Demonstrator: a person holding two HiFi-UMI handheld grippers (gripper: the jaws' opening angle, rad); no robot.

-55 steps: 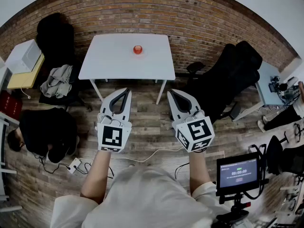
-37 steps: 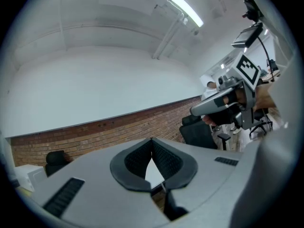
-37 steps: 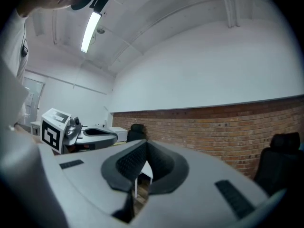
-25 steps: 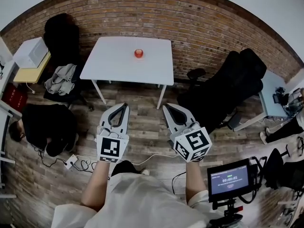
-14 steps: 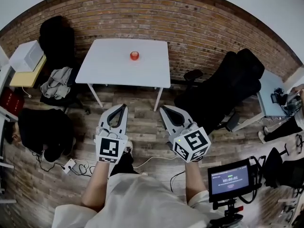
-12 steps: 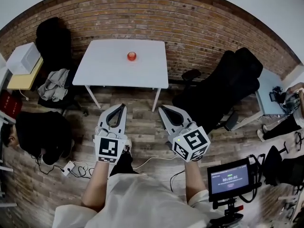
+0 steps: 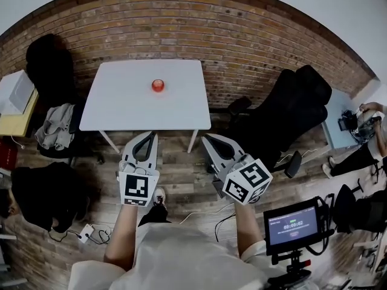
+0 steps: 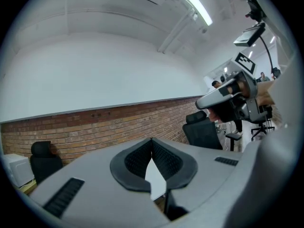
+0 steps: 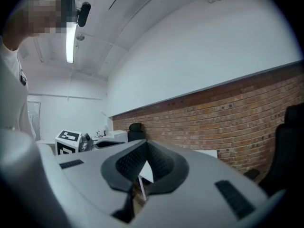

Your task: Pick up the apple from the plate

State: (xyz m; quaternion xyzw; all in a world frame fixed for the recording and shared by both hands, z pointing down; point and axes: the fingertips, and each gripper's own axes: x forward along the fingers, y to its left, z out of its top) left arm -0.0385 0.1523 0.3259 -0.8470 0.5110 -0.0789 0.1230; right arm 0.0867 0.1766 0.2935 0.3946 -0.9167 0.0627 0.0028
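A red apple (image 7: 158, 85) sits on a small plate near the far middle of the white table (image 7: 121, 110), seen only in the head view. Both grippers hover over the wooden floor, short of the table's near edge. My left gripper (image 7: 151, 135) is shut and empty, its tips touching, as the left gripper view also shows (image 8: 152, 139). My right gripper (image 7: 205, 139) is likewise shut on nothing, with its tips meeting in the right gripper view (image 9: 146, 143). A sliver of the white table shows through each gripper's jaw gap. The apple is hidden in both gripper views.
A brick wall (image 7: 181, 29) runs behind the table. Black office chairs (image 7: 290, 113) stand at the right, and a chair with clothes (image 7: 53, 125) at the left. A monitor on a stand (image 7: 292, 225) is at lower right. Cables and a dark bag (image 7: 36, 195) lie on the floor.
Both grippers and the camera have come forward toward the table, which now lies lower and nearer in the head view. The jaws stayed shut.
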